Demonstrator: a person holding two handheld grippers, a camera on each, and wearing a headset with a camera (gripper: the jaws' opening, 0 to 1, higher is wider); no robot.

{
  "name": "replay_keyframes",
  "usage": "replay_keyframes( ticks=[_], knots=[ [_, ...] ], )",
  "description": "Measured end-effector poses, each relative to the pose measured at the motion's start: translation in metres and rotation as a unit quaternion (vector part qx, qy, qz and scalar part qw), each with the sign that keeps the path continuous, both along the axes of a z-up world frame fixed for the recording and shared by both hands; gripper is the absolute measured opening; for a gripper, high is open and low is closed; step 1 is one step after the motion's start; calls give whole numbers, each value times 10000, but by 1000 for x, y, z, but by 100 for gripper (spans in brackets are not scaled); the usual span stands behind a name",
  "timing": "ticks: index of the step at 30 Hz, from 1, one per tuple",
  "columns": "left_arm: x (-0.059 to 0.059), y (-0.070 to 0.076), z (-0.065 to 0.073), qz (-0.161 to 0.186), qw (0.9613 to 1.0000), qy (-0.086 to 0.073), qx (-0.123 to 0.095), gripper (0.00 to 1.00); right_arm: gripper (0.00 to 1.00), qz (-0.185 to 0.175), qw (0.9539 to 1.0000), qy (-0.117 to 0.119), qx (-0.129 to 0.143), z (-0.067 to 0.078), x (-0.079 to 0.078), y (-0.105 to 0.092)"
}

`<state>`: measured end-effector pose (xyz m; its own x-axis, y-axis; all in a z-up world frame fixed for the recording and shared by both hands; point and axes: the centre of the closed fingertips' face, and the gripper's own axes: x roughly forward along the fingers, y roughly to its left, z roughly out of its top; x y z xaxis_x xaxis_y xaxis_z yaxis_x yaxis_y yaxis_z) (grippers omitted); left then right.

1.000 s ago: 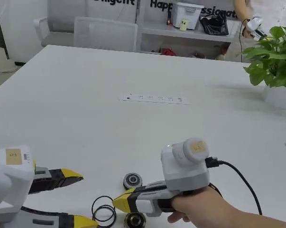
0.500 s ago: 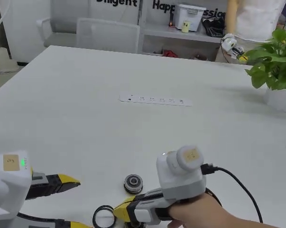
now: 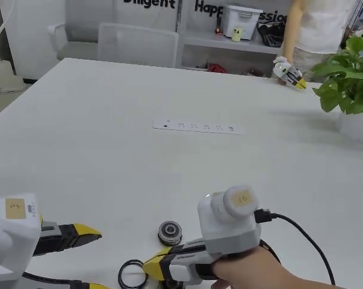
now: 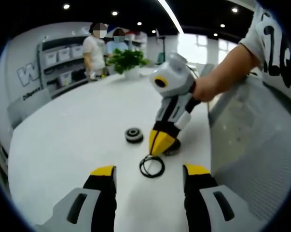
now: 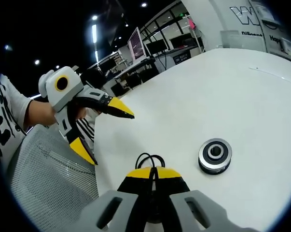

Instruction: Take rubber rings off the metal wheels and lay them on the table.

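A metal wheel (image 3: pixel 169 230) with a dark rim lies flat near the table's front edge; it also appears as the wheel (image 4: pixel 133 135) and the wheel (image 5: pixel 215 155). A second wheel (image 4: pixel 174 148) sits half hidden behind my right gripper (image 4: pixel 160 143). Thin black rubber rings (image 3: pixel 133 274) lie in a small pile on the table. My right gripper (image 3: pixel 154 265) is shut, its tip pinching the edge of a rubber ring (image 5: pixel 150 159). My left gripper (image 3: pixel 88 259) stands open to the left, the rings (image 4: pixel 151 166) just beyond its jaws.
A white power strip (image 3: pixel 193 126) lies mid-table. A potted plant (image 3: pixel 350 78) stands at the far right. A person (image 3: pixel 316 27) with another gripper stands at the far edge. A black cable (image 3: pixel 301 232) trails from my right gripper. A mesh chair (image 5: pixel 48 179) is near me.
The head camera has tipped slightly. My right gripper has shifted a little toward me and left, its tip staying at the rings. The person at the far side has stepped into view.
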<state>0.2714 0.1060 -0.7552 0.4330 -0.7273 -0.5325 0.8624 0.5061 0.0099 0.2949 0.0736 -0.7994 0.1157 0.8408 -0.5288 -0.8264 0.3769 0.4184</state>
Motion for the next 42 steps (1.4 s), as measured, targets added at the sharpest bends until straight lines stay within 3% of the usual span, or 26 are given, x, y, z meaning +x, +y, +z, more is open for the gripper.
replay_keyframes(
  ticks=[30, 42],
  knots=[
    [1, 0, -2, 9, 10000, 31, 49, 55, 14, -214, 9996, 17, 208, 7, 9, -3],
    [3, 0, 1, 3, 10000, 20, 53, 55, 14, -302, 9990, -119, 316, 16, 17, -7]
  ],
)
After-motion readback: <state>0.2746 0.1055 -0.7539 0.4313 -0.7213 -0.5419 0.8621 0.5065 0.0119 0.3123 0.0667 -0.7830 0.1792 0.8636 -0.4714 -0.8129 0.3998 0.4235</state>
